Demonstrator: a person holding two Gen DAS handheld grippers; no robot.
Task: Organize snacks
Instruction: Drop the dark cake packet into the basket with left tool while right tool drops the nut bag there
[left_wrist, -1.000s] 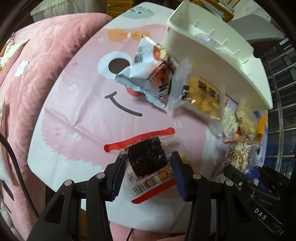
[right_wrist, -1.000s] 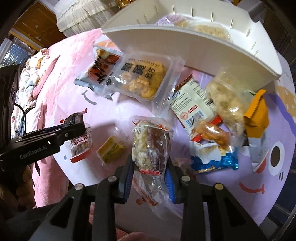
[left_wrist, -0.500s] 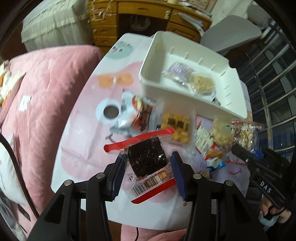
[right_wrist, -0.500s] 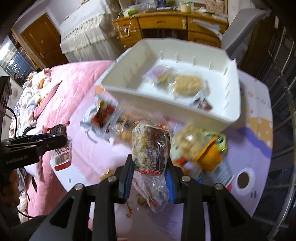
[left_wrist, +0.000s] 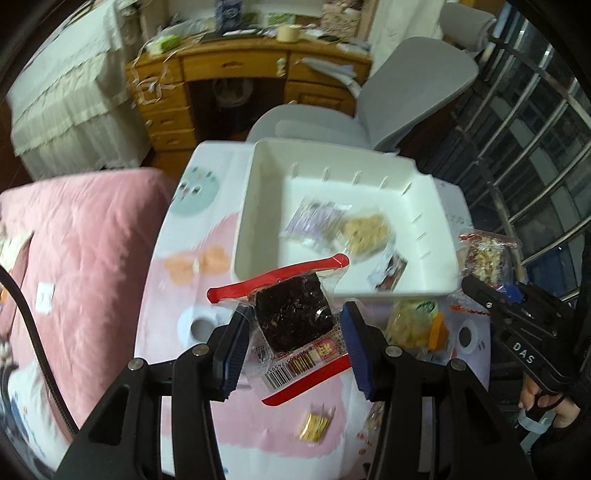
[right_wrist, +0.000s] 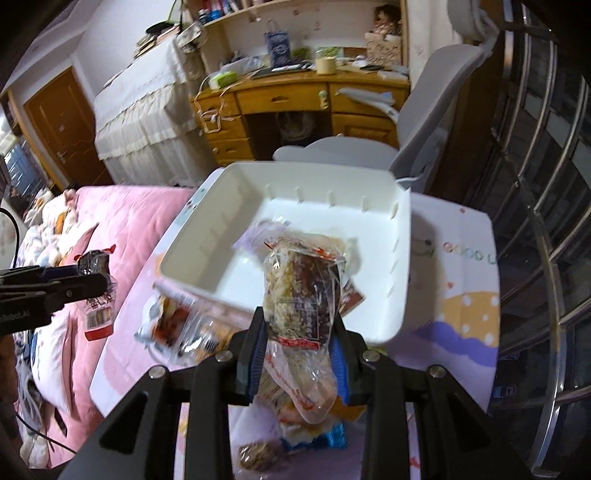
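My left gripper is shut on a dark snack bar in a clear, red-edged wrapper, held above the table in front of the white bin. My right gripper is shut on a nut-and-grain snack in a clear bag, held at the bin's near rim. The bin holds a purple packet, a pale biscuit pack and a small dark packet. The right gripper's snack also shows in the left wrist view. The left gripper's snack also shows in the right wrist view.
Loose snacks lie on the cartoon-print table: a yellow-green bag, a small yellow packet, packets under the bin's front, a blue packet. A pink bed is on the left, a grey chair and wooden desk behind, metal bars on the right.
Both grippers have risen and pulled back from the table with their snacks still held. The bin's inside now shows from above. The right gripper's snack now hangs over the bin's near rim.
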